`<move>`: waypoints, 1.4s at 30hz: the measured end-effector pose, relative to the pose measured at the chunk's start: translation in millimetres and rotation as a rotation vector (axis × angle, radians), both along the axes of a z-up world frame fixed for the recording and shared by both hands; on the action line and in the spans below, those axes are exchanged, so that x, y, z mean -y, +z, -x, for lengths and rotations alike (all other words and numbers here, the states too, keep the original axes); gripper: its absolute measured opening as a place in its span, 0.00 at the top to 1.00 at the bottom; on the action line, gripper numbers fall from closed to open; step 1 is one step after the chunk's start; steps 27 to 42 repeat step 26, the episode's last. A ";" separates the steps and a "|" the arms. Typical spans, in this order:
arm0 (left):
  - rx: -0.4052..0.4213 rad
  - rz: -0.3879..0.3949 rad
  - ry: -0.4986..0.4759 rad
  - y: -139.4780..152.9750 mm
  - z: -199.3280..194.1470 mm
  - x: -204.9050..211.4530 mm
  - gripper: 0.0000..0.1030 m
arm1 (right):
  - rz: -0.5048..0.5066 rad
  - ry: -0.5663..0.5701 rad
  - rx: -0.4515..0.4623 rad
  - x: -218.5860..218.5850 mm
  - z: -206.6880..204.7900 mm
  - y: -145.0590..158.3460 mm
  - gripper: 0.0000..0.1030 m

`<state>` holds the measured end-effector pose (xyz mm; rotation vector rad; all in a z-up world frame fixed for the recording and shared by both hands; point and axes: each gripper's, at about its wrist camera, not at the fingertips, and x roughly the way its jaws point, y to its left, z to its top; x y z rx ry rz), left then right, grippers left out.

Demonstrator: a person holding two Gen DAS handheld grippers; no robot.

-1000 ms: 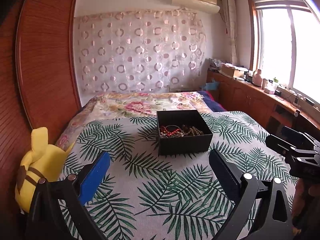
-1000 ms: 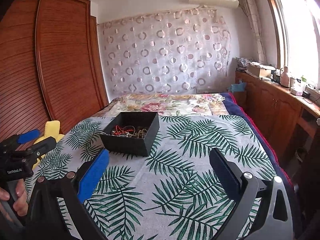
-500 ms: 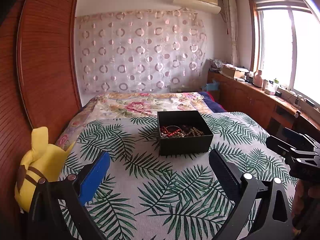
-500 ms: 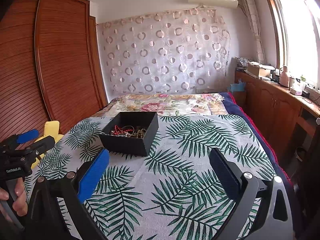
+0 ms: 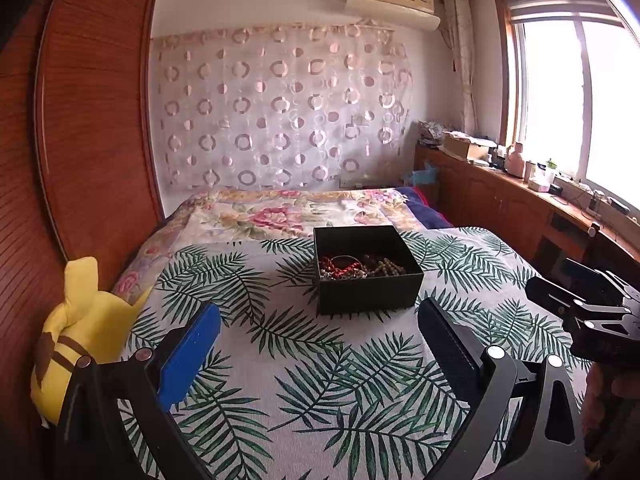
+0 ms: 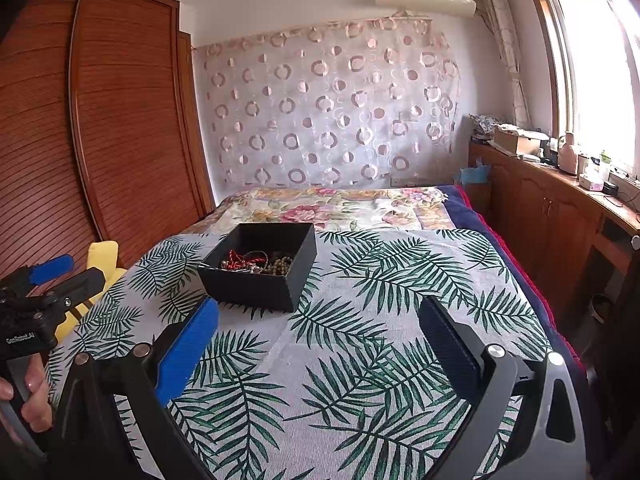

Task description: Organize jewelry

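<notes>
Black jewelry box [image 5: 368, 270] at twelve o'clock on palm-print bedspread [image 5: 320, 360], left gripper [image 5: 318, 344] and right gripper [image 6: 318, 344] both spread empty; best approached slowly, beads pinched singly.

The right tool [image 6: 318, 326] hangs wide apart and empty over the palm-leaf bedspread [image 6: 360, 344]. Ahead-left sits an open black square box [image 6: 260, 280] holding red and brown beaded jewelry [image 6: 256, 262]. The left tool [image 6: 66, 272] is at far left.

both wrist views look low across the bed [image 5: 320, 380], sharing the black box [image 5: 370, 292].
</notes>
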<state>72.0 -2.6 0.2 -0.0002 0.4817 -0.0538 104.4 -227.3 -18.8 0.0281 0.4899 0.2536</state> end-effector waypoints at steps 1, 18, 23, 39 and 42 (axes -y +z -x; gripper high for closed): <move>0.003 -0.001 0.000 1.0 0.1 -0.7 0.07 | 0.000 -0.001 0.001 0.2 0.4 -0.3 0.02; 0.011 0.000 0.001 4.3 4.8 1.9 0.07 | -0.003 0.000 0.003 1.3 1.1 -0.2 0.02; 0.006 0.003 0.002 5.1 5.2 1.4 0.07 | -0.002 0.000 0.002 1.3 1.1 -0.4 0.02; 0.008 0.004 0.001 7.5 6.2 2.7 0.07 | -0.002 0.000 0.002 1.4 1.0 -0.5 0.02; 0.008 0.004 0.001 7.5 6.2 2.7 0.07 | -0.002 0.000 0.002 1.4 1.0 -0.5 0.02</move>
